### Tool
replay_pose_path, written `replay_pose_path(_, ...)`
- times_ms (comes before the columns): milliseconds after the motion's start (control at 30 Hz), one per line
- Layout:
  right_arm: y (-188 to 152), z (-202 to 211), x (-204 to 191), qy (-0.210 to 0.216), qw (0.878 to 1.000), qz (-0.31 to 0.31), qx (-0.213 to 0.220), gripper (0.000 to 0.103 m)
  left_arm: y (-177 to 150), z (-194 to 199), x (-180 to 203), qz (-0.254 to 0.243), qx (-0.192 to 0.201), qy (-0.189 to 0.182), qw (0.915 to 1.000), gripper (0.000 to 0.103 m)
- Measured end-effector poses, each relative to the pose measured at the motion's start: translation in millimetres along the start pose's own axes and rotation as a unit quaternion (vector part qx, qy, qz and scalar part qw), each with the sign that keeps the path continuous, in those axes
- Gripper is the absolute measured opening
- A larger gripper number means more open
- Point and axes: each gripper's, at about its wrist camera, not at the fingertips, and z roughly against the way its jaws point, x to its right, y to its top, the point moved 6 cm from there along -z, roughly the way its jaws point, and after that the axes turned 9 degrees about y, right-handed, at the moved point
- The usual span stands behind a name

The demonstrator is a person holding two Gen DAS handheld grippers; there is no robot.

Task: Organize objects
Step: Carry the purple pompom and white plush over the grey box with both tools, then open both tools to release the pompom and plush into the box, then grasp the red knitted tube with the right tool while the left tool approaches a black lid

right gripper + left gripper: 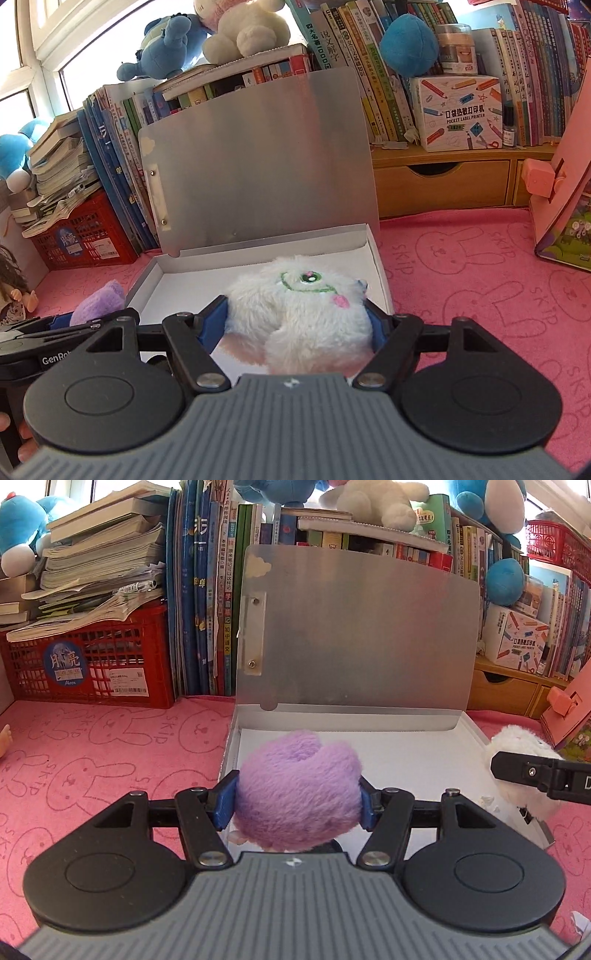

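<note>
Over the near edge of the open box, both grippers carry plush. Left gripper is clamped on the purple plush, blue pads pressing its sides; right gripper is clamped on the white plush, face up. Both toys hang above the white box floor, likely staged for release inside. The lid stands upright against the books, keeping the opening free. Box sits on a pink bunny-print cloth; red crate left, wooden drawer unit right, cluttered shelf behind.
</note>
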Motion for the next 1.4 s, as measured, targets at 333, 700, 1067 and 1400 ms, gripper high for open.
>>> replay_pose_path(333, -12, -51, 1, 0.011, 0.999, 0.005, -0.043, 0.075, -18, -53, 9, -0.019, -0.063, 0.006, 0.9978, 0.067)
replay_pose_path(700, -12, -32, -4, -0.015, 0.999, 0.013, -0.045, 0.085, -14, -26, 5, -0.018, -0.042, 0.008, 0.9989, 0.084)
replay_pose_path(1067, -30, 59, -26, -0.004, 0.999, 0.04, -0.004, 0.089, -32, 71, -5, -0.029, 0.0, -0.02, 0.9994, 0.084)
replay_pose_path(1400, -91, 139, -63, -0.007, 0.991, 0.127, 0.039, 0.09, -98, 162, -1, -0.044, 0.045, -0.056, 0.9965, 0.092)
